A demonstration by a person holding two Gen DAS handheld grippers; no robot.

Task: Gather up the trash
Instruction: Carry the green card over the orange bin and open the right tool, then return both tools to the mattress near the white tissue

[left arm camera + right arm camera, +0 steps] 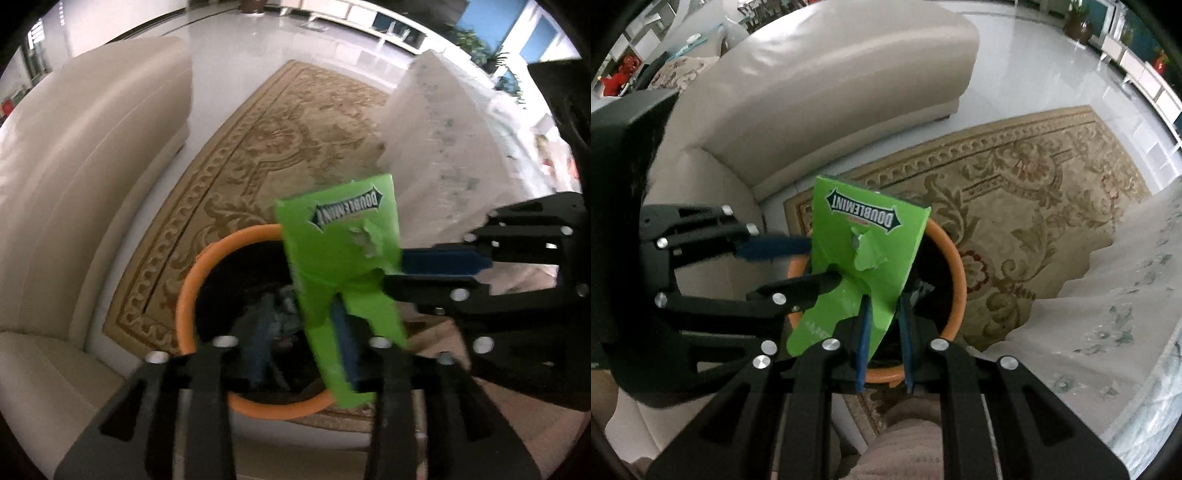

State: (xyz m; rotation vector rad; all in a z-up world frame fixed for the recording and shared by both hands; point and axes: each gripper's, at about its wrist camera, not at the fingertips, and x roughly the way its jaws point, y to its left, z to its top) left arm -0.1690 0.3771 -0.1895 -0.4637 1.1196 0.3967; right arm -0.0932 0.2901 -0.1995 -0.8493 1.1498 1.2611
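Note:
A flattened green Doublemint carton (341, 251) hangs over a black bin with an orange rim (184, 295). It also shows in the right wrist view (864, 243), above the same bin (956, 280). My left gripper (347, 354) has its blue pads on either side of the carton's lower flap. My right gripper (884, 332) has its blue fingers around the carton's lower edge; it also reaches in from the right in the left wrist view (436, 266). The left gripper shows in the right wrist view (809, 262), closed on the carton's left side. Dark crumpled trash (273, 325) lies in the bin.
A cream leather sofa (92, 177) curves along the left. A beige patterned rug (1034, 206) lies under the bin. A table with a white floral cloth (1126, 314) stands on the right. Glossy white floor lies beyond.

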